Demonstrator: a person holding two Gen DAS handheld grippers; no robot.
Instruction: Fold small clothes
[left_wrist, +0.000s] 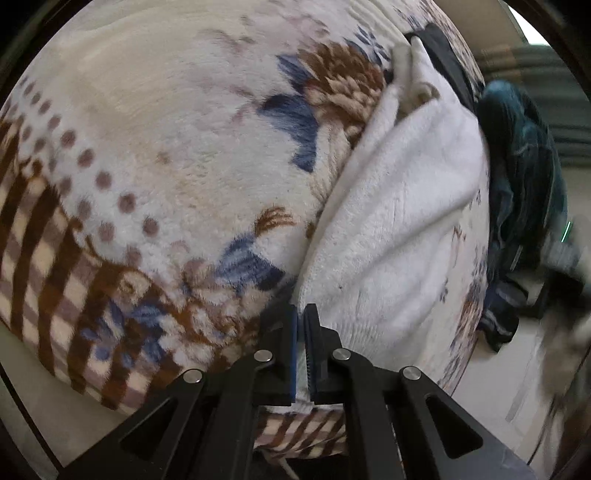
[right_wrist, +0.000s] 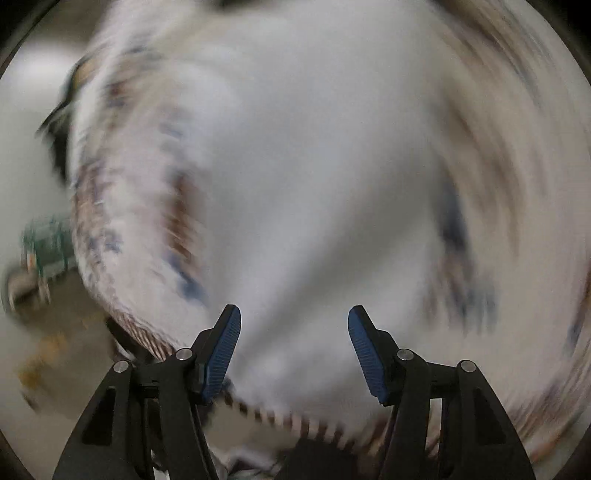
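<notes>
Left gripper (left_wrist: 303, 332): jaws closed on the near edge of the white cloth (left_wrist: 399, 214), low centre of the left view. Cloth lies on the patterned blanket (left_wrist: 147, 147), running toward the upper right; a dark garment (left_wrist: 524, 177) sits at the right edge.

Right gripper (right_wrist: 294, 347): jaws wide apart, holding nothing, over a white expanse in a heavily blurred view; contact cannot be judged.

Judgement: fold in progress. Keep the left pinch firm, take the matching edge with the right, and carry both level so edges align.
</notes>
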